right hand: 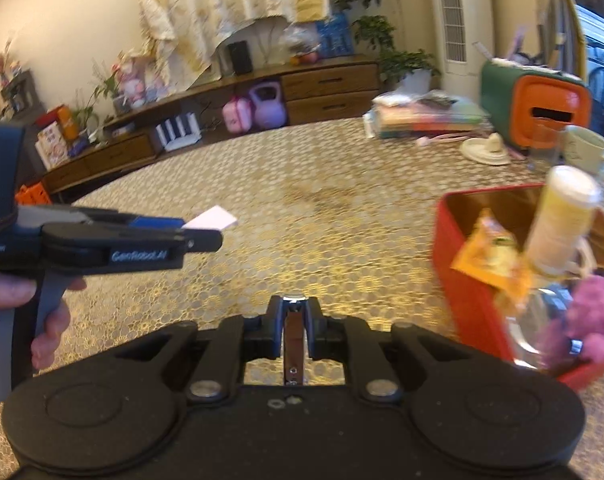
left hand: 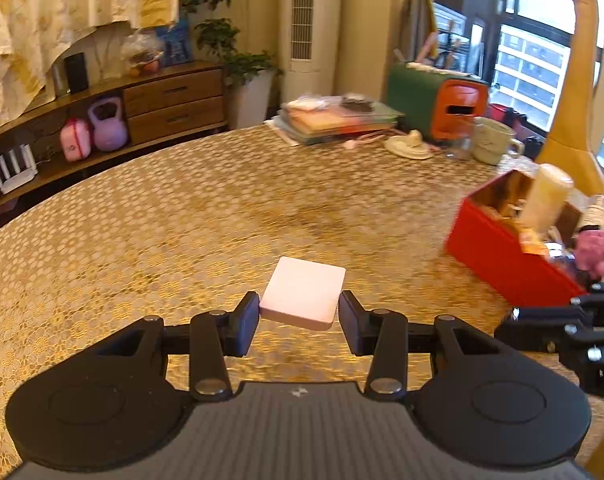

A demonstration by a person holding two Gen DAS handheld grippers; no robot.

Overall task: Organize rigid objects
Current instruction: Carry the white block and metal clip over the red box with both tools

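Left claw [left hand: 298, 312] is clamped on a flat white block [left hand: 303, 293], held above the tabletop [left hand: 161, 216] with bare patterned cloth ahead. Right claw [right hand: 293, 322] is pinched together on a thin metal piece [right hand: 293, 336]. Just right stands the red box [right hand: 462, 292], its near edge beside the claw.

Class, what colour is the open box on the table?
Red outside, brownish inside; clearest in the right wrist view.
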